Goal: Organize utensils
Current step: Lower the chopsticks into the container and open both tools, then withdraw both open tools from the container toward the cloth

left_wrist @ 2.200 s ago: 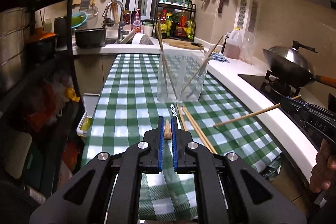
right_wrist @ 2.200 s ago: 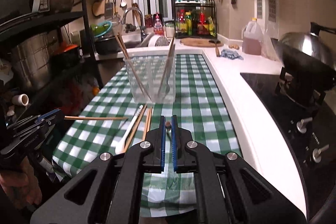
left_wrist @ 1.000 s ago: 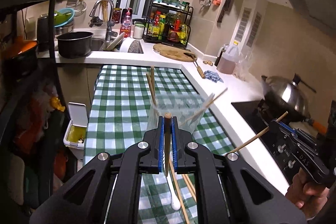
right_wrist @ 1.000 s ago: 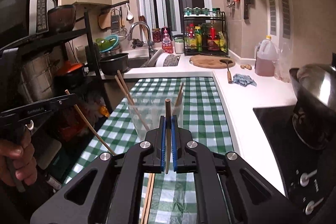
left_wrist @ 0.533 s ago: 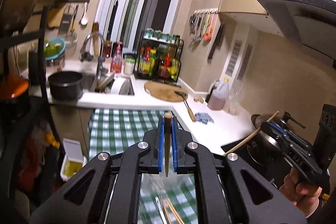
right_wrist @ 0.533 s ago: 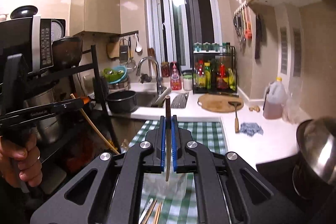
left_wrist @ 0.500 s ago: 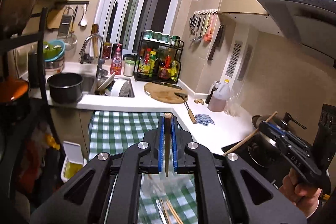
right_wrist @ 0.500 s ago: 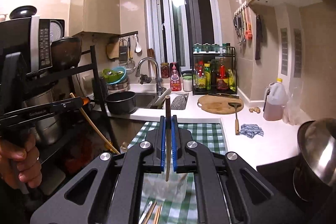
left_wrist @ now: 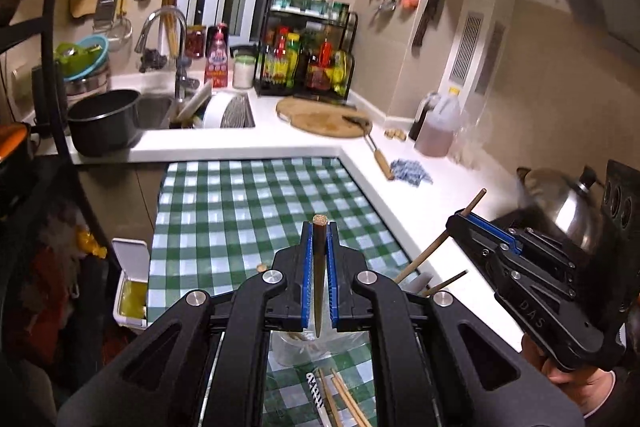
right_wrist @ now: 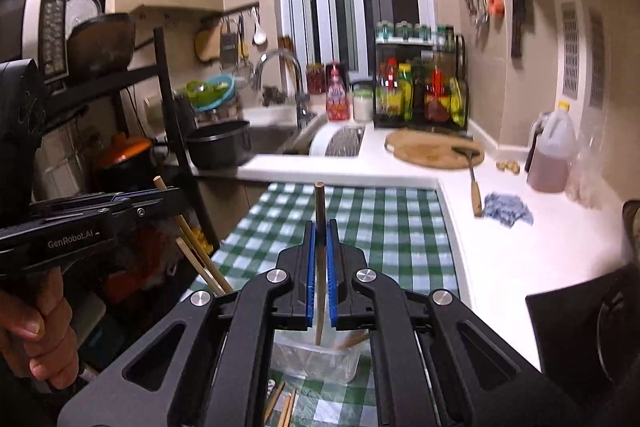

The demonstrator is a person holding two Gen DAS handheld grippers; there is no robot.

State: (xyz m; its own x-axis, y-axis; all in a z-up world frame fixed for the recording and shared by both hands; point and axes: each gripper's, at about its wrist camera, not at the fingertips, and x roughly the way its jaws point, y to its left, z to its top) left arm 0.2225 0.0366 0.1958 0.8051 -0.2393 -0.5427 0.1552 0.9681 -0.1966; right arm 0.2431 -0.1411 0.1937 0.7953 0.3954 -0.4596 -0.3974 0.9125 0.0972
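One hand-held gripper (right_wrist: 168, 193) reads "GenRobot.AI"; another (left_wrist: 460, 217) "DAS".

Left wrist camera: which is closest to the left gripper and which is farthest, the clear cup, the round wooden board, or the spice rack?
From the left gripper:
1. Clear cup, just below the jaws on the checked cloth.
2. Wooden board, across the cloth on the white counter, right of the sink.
3. Spice rack, behind the board, against the wall.
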